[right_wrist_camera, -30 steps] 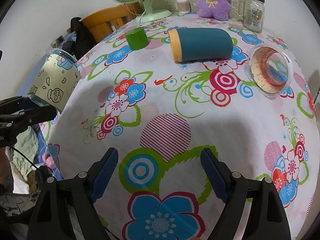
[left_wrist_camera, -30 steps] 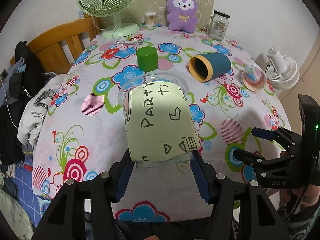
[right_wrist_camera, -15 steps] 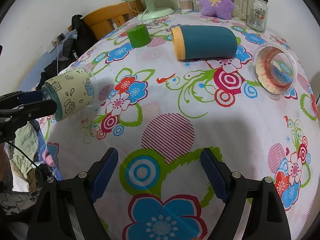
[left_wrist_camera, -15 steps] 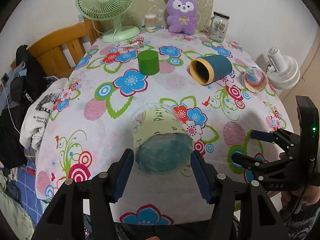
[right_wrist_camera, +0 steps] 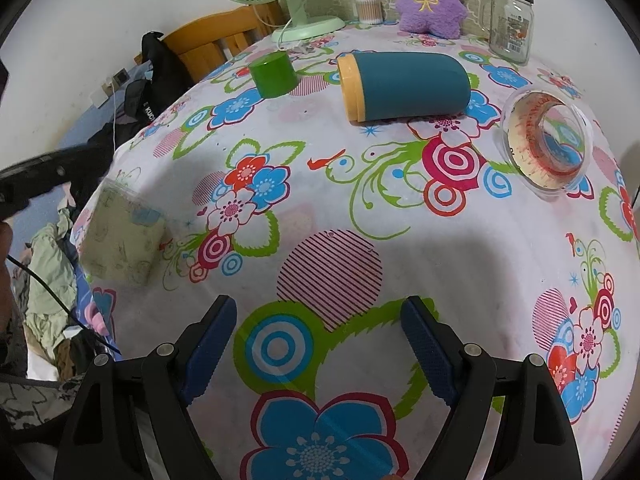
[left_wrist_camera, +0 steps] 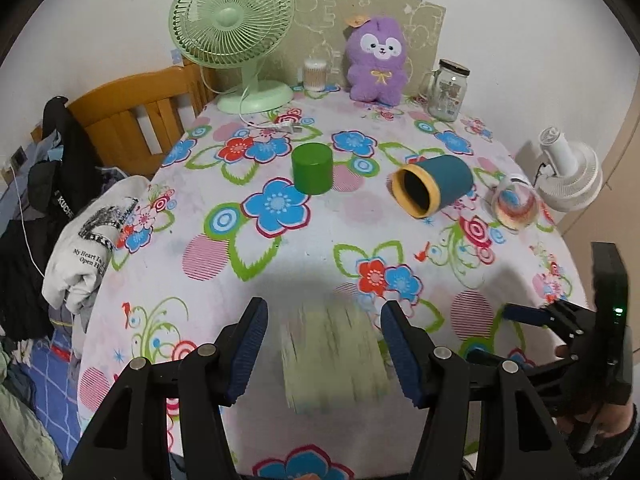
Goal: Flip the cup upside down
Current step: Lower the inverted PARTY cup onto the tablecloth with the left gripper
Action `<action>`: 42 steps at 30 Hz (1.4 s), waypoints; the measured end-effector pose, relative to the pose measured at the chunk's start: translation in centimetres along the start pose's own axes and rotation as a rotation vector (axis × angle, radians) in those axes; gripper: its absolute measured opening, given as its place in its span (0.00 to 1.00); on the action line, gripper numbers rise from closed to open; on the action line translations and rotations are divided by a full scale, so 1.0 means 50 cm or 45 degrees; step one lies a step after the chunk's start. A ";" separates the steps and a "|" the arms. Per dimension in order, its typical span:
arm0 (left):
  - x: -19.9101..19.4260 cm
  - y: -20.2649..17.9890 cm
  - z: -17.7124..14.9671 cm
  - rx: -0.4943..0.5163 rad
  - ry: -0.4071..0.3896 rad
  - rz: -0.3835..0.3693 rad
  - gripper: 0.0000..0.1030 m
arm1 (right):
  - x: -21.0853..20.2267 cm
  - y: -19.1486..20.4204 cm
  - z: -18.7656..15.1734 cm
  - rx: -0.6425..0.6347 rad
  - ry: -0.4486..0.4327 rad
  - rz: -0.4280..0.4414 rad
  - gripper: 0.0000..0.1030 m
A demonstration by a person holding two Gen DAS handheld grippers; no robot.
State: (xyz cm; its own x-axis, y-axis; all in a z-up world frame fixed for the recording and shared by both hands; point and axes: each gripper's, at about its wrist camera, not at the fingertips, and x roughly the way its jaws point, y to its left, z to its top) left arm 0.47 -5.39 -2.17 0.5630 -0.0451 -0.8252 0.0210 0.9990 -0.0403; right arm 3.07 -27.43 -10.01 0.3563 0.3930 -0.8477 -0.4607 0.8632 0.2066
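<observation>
The pale green printed cup (left_wrist_camera: 334,358) is motion-blurred between the fingers of my left gripper (left_wrist_camera: 324,354), near the table's front edge. The jaws stand wider than the cup, with gaps on both sides. In the right wrist view the cup (right_wrist_camera: 120,232) stands on the tablecloth at the left edge, wide end down, and the left gripper's black body is above it. My right gripper (right_wrist_camera: 318,350) is open and empty over the front of the table; it also shows in the left wrist view (left_wrist_camera: 532,316).
On the flowered tablecloth (left_wrist_camera: 280,248) are a green cup (left_wrist_camera: 312,168), a teal cup with a yellow rim lying on its side (left_wrist_camera: 432,184), a clear cup on its side (left_wrist_camera: 514,206), a fan (left_wrist_camera: 232,28), a plush toy (left_wrist_camera: 378,60) and a jar (left_wrist_camera: 448,90). A chair with clothes (left_wrist_camera: 80,184) is at the left.
The cup was tipped over from lying in the left gripper to standing wide end down on the table. The left jaws have opened off it. The right gripper stayed put.
</observation>
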 end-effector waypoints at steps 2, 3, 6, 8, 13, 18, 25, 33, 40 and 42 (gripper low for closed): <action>0.014 0.003 -0.003 -0.019 0.050 -0.027 0.59 | 0.000 0.000 -0.001 -0.002 -0.001 -0.002 0.84; 0.016 0.005 -0.009 -0.033 0.066 -0.050 0.60 | -0.001 -0.001 -0.002 -0.002 -0.002 0.000 0.84; -0.004 0.004 -0.035 -0.045 0.058 -0.100 0.70 | -0.002 -0.005 -0.001 0.006 -0.006 0.004 0.84; -0.015 0.000 -0.068 -0.049 0.026 -0.117 0.81 | -0.001 -0.009 0.003 0.012 -0.008 -0.003 0.84; 0.022 0.007 -0.125 -0.114 0.066 -0.091 0.81 | 0.003 -0.007 0.009 -0.004 0.005 -0.017 0.84; 0.051 0.030 -0.150 -0.193 0.103 -0.110 0.62 | 0.004 -0.002 0.009 -0.012 0.010 -0.024 0.84; 0.033 0.027 -0.139 -0.132 0.032 -0.083 0.57 | 0.004 0.014 0.002 -0.031 0.015 -0.044 0.84; -0.017 0.018 -0.090 0.002 -0.023 -0.039 0.58 | -0.014 0.025 0.004 -0.044 -0.021 -0.034 0.84; -0.013 0.005 -0.052 0.179 0.152 0.001 0.59 | -0.015 0.039 0.001 -0.065 -0.028 -0.006 0.84; -0.013 0.002 -0.047 0.212 0.165 0.028 0.58 | -0.017 0.039 0.002 -0.060 -0.037 0.003 0.84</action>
State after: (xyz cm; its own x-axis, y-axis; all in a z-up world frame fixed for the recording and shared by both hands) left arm -1.86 -5.28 -2.96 0.4541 -0.0132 -0.8908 0.1525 0.9863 0.0632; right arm 1.96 -26.06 -8.86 0.3782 0.4050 -0.8324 -0.4995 0.8464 0.1848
